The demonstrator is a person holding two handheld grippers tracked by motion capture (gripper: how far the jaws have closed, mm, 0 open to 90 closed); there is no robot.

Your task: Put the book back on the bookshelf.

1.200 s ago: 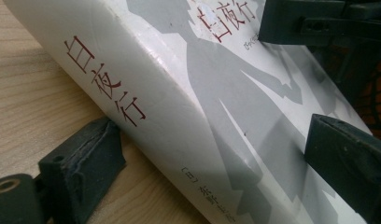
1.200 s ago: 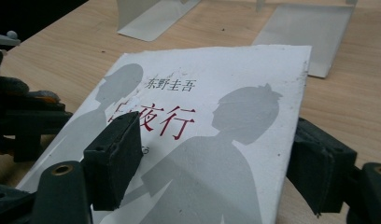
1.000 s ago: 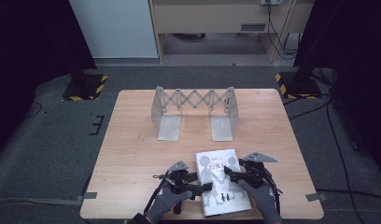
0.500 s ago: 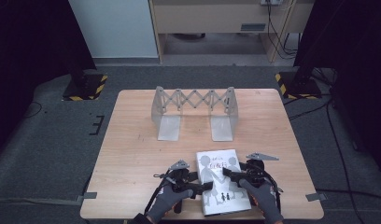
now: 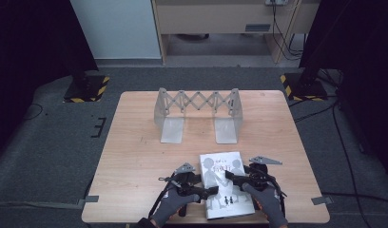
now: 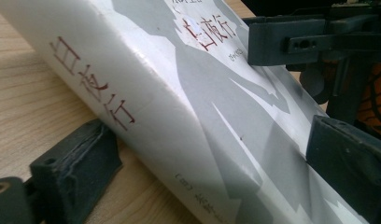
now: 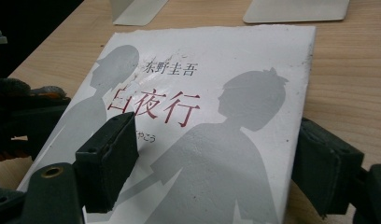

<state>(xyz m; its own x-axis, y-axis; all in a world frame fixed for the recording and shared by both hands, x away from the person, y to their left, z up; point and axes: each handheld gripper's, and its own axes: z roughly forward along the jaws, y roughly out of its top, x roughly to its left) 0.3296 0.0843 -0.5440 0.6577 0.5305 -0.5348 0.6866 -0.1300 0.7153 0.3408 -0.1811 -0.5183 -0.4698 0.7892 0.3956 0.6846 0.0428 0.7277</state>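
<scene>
Mid-frame stands an expanding metal book rack (image 5: 198,113) on the wooden bench (image 5: 135,156) — lattice across the back, two flat plates reaching toward the near side. Past the bench, grey carpet (image 5: 49,142). Yellow-and-black striped stand bases (image 5: 86,88) sit at upper left and upper right (image 5: 304,85) — cables (image 5: 335,128) trail down the right side. A pale cabinet (image 5: 220,19) lines the top.

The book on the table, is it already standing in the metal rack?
No, the book lies flat on the table's near edge, well apart from the rack, which holds nothing.
</scene>
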